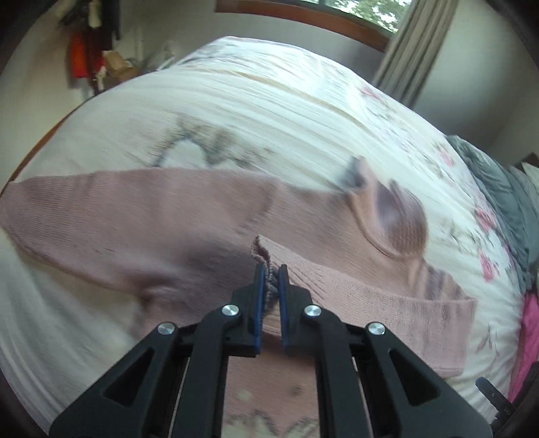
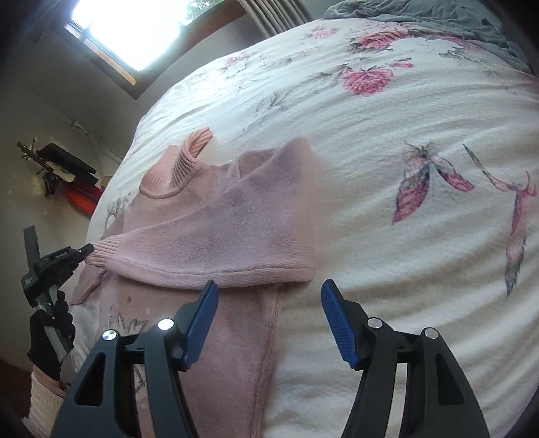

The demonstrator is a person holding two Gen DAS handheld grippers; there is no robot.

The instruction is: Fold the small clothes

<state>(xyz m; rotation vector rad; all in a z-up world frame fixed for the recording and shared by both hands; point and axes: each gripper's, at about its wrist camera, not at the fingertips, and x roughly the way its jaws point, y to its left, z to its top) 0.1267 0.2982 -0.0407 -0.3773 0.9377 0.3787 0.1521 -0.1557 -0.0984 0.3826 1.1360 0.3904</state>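
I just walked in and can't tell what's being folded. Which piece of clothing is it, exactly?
Look at the bed with the white floral bedspread. Lying on it is a pink knit sweater, its sleeve cuff pinched by the left gripper. Its ribbed turtleneck collar sets it apart from the grey bedding behind.

A home bedroom is shown: a bed (image 2: 370,236) covered with a floral bedspread (image 1: 269,101), a curtained window (image 1: 353,10), hung clothes (image 1: 87,50).
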